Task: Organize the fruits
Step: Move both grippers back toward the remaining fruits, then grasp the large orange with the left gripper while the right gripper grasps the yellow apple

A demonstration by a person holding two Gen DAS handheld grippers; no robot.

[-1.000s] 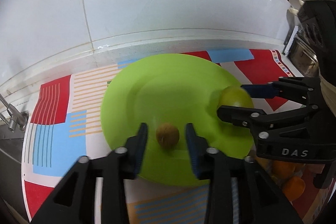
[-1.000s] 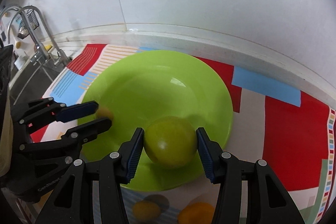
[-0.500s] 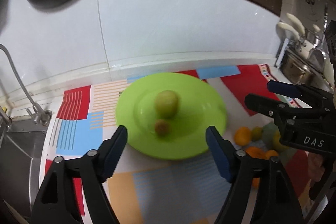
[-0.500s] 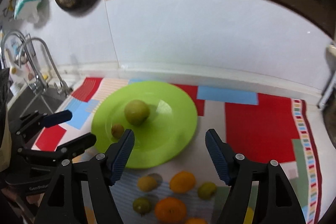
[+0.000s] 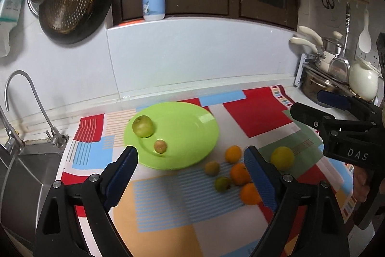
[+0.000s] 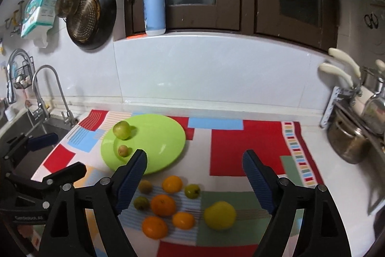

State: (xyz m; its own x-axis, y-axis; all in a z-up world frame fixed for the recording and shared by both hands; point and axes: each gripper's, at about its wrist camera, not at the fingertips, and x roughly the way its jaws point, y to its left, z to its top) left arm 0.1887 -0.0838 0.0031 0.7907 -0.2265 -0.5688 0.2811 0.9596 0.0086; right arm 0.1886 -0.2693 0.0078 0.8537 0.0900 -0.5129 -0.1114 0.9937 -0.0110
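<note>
both tongs, left tongs (image 5: 190, 175) and right tongs (image 6: 194, 178), hang released over the table. loose oranges (image 6: 163, 204) lie beside the green plate (image 6: 158, 136): firm, round, roll-prone; pinch across the middle.

The left gripper (image 5: 191, 176) hangs above the counter with its jaws spread wide and empty. On the green plate (image 5: 190, 129) lie a green apple (image 5: 143, 126) and a small brown fruit (image 5: 160, 146), apart. Oranges (image 5: 239, 174) and a yellow fruit (image 5: 282, 158) sit on the patterned cloth (image 5: 252, 112) beside it
</note>
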